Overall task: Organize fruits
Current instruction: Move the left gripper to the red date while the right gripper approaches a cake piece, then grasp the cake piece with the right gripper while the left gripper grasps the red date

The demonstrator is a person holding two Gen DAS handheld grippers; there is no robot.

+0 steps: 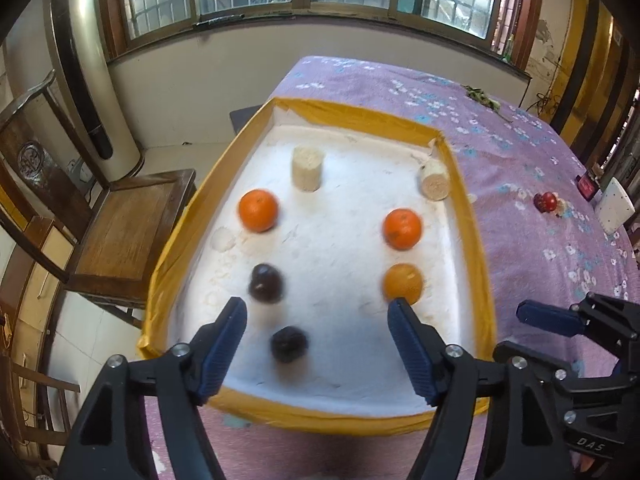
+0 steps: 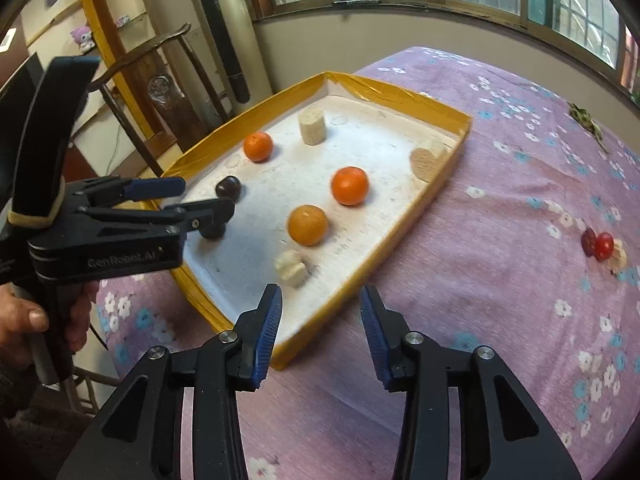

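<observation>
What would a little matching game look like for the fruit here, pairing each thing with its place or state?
Things:
1. tray
2. small red fruits
3. pale foam cylinder
4. left gripper

Places or states:
A. standing upright at the far end of the tray
B. lying on the purple cloth, outside the tray
C. open, holding nothing
D. yellow-rimmed with a white floor, holding three oranges and two dark fruits

Pairs: 1-D, 2-B, 3-A, 4-C
</observation>
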